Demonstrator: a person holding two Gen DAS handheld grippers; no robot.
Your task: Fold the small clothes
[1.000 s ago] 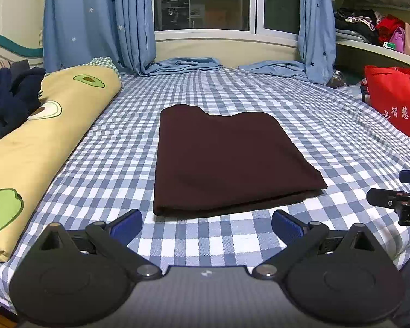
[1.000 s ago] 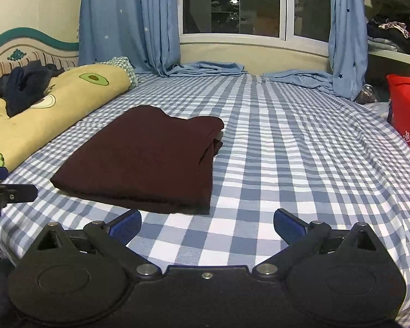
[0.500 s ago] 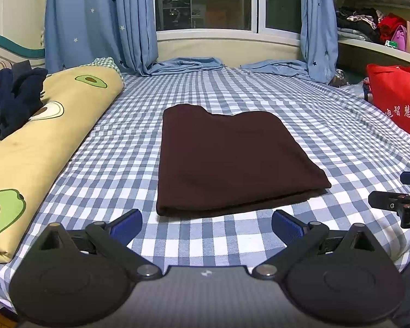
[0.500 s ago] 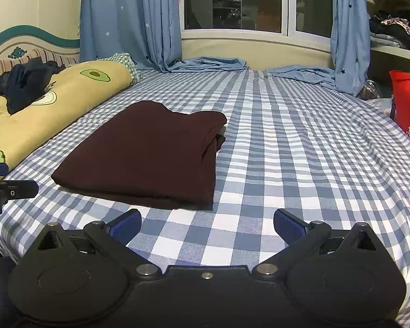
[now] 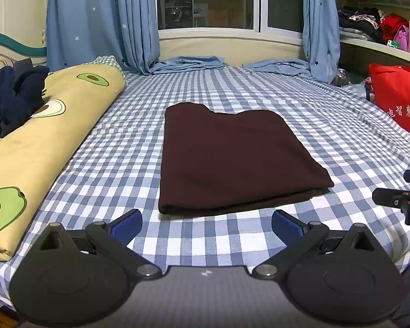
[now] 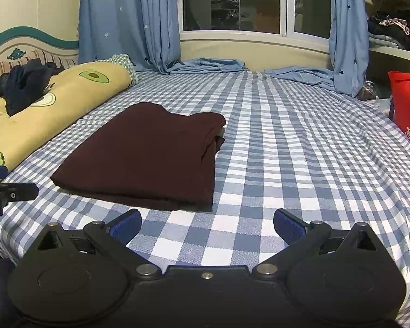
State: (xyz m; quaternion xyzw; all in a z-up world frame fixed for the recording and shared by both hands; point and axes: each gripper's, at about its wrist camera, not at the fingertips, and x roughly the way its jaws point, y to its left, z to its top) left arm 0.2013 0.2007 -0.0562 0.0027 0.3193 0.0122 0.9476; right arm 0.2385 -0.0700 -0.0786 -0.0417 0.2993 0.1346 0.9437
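One dark maroon garment [image 5: 232, 155] lies folded flat in the middle of the checked bed [image 5: 259, 87]. Two grippers hover just short of its near edge, the left gripper [image 5: 206, 225] and right gripper [image 6: 207, 225], each with jaws spread wide and holding nothing. One avocado-print quilt [image 5: 46, 136] lies left of the garment, one red bag [image 5: 396, 95] to its right.

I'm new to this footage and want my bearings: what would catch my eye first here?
The dark maroon cloth stands out first, folded flat in the middle of the blue checked bed. Next comes the yellow avocado quilt rolled along the bed's left side, with dark clothes piled on it, and the red bag at the right edge. Both claws, left and right, hang open just short of the cloth.
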